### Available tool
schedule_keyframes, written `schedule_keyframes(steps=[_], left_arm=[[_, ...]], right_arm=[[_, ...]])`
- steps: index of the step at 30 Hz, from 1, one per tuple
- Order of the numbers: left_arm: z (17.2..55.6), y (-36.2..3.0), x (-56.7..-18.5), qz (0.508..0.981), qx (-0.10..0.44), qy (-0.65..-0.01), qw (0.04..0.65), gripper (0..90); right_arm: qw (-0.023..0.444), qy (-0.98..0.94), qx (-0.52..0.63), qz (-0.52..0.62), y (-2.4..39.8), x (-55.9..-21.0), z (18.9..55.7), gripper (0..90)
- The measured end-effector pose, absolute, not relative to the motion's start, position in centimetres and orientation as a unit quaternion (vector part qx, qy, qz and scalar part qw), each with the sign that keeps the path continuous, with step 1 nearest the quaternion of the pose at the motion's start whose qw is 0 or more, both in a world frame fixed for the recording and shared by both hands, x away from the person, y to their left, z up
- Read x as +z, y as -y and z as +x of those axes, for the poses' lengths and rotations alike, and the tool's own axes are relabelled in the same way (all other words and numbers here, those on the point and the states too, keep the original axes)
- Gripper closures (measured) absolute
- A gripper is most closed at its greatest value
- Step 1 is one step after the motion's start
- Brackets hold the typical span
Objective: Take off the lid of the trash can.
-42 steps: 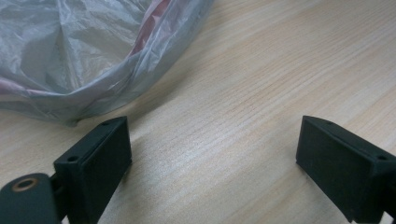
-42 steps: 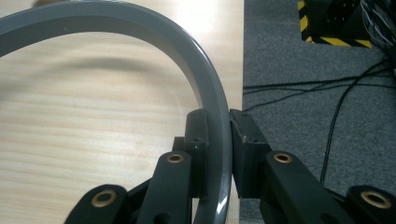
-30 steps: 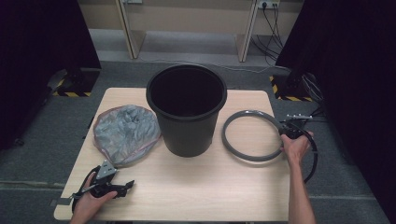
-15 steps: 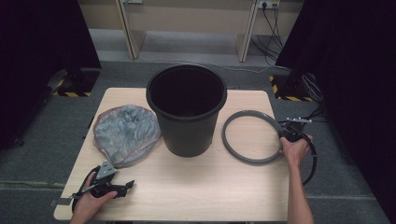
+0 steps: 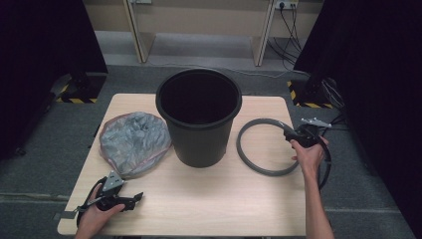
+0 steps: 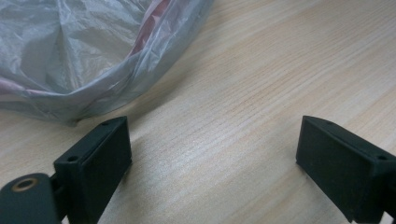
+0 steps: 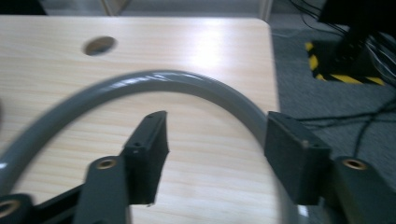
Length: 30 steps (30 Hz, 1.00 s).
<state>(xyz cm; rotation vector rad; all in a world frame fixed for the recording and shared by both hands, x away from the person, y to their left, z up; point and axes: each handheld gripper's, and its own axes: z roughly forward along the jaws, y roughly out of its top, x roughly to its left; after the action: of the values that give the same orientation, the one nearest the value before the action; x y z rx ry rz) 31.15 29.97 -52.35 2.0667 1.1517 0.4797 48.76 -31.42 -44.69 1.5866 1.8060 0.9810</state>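
The grey ring point(image 5: 264, 147) lies flat on the table point(image 5: 209, 199) right of the bucket point(image 5: 199, 117). The right claw point(image 5: 290, 135), its jaws just opened, straddles the ring's right edge. The left claw point(image 5: 134, 198), spread and empty, rests near the bag point(image 5: 132, 142).

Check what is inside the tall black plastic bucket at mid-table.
The tall black plastic bucket shows only dark inner wall from the high view; nothing visible inside, but its floor is in shadow, so small contents could be hidden.

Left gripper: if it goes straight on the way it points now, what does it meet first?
Probably bare table; the left gripper is open, and the grey plastic bag lies off to one side.
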Motion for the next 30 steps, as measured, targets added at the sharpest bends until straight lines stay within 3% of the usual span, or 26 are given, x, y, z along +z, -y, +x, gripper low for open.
schedule_keyframes(steps=[10, 30], left_arm=[[31.2, -30.0, -52.4, 0.800, 0.186, -0.446, 0.356, 9.4], [31.2, -30.0, -52.4, 0.799, 0.186, -0.447, 0.355, 9.4]], right_arm=[[0.256, -0.699, 0.384, 0.546, 27.4, -44.2, 47.2, 22.6], [0.225, -0.752, 0.382, 0.488, 22.9, -46.0, 44.4, 21.6]])
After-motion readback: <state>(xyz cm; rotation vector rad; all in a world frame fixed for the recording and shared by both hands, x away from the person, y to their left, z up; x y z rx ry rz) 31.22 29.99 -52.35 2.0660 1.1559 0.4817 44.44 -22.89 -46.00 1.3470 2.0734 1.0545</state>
